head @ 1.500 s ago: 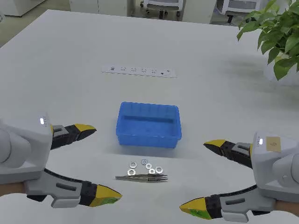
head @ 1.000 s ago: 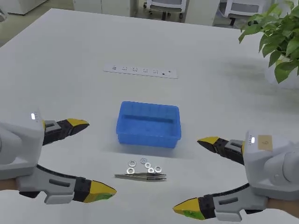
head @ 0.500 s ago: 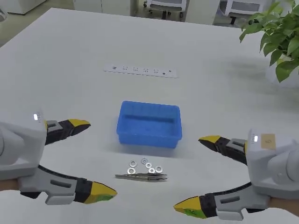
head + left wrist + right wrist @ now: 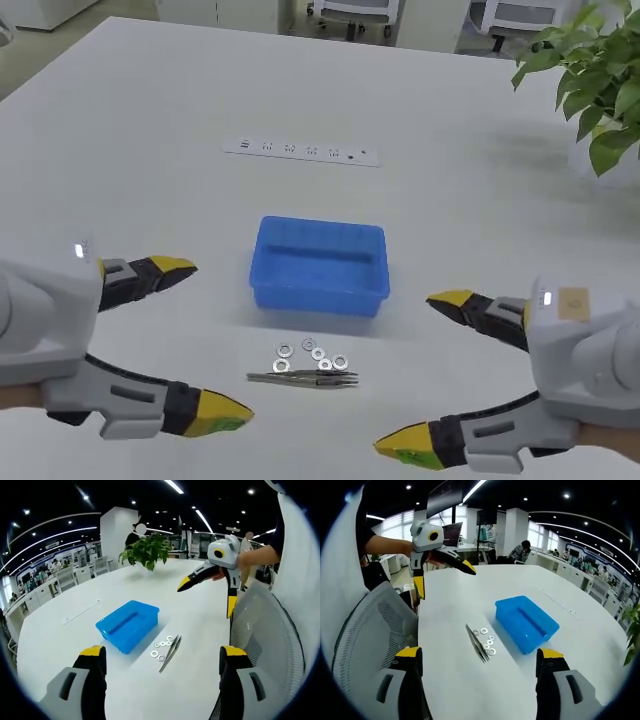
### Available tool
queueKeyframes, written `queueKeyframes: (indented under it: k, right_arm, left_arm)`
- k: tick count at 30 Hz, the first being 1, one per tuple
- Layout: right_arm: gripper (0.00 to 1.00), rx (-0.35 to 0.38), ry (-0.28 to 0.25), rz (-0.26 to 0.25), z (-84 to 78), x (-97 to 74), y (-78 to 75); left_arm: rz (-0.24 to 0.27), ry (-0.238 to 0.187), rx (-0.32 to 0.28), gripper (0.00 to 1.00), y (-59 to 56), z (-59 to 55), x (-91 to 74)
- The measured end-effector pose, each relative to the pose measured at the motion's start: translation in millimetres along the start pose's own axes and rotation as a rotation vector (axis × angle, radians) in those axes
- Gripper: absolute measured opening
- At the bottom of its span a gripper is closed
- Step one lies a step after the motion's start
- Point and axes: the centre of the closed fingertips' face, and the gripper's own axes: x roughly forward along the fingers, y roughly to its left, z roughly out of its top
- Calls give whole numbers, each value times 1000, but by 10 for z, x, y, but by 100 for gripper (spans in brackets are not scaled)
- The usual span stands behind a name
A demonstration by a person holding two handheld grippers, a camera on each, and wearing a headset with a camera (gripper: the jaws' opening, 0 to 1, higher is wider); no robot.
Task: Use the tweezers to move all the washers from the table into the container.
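The left claw [image 4: 208, 340] is wide open and holds nothing. It hangs over the near left part of the white desk [image 4: 150, 120]. The right claw [image 4: 415, 374] is wide open too, and it also holds nothing. It hangs over the near right part of the desk. The two claws are well apart, and the small things lie between them.

The washers [image 4: 312, 357] are shiny little rings. They lie on the desk in a small bunch, close to each other. The tweezers [image 4: 302, 378] lie flat on the desk just beside the washers, on the side nearer the person. I cannot tell if the tweezers touch any washer. The claws are apart from the tweezers and from the washers.

The blue box [image 4: 318, 297] stands on the desk just behind the washers. Its top is open. All the washers I can see are on the desk, outside the box.

Farther back, a long white power strip [image 4: 303, 152] lies flat on the desk. A green plant [image 4: 590, 80] is at the far right. In the right gripper view, a grey mesh chair [image 4: 370, 625] is at the near edge of the desk.
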Motion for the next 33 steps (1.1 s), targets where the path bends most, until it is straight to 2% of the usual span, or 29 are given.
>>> queueKeyframes:
  k: [7,10,21,25,30,33]
  right_arm:
    - [96,-2,3,-3,-4,-22,-17]
    - [96,-3,3,-4,-7,-27,-28]
    - [97,-6,23,3,-60,-14,-80]
    - [97,-16,41,-2,-99,16,-117]
    - [92,-16,51,10,-119,56,-135]
    - [89,-21,62,21,-141,102,-136]
  left_arm:
    - [8,-8,-12,99,27,-9,-34]
    - [14,-25,-32,99,47,7,-43]
    - [2,7,-27,99,52,-105,-5]
    - [-5,8,-62,98,65,-144,32]
    - [-4,9,-67,97,84,-181,87]
    - [-5,32,-44,92,92,-258,131]
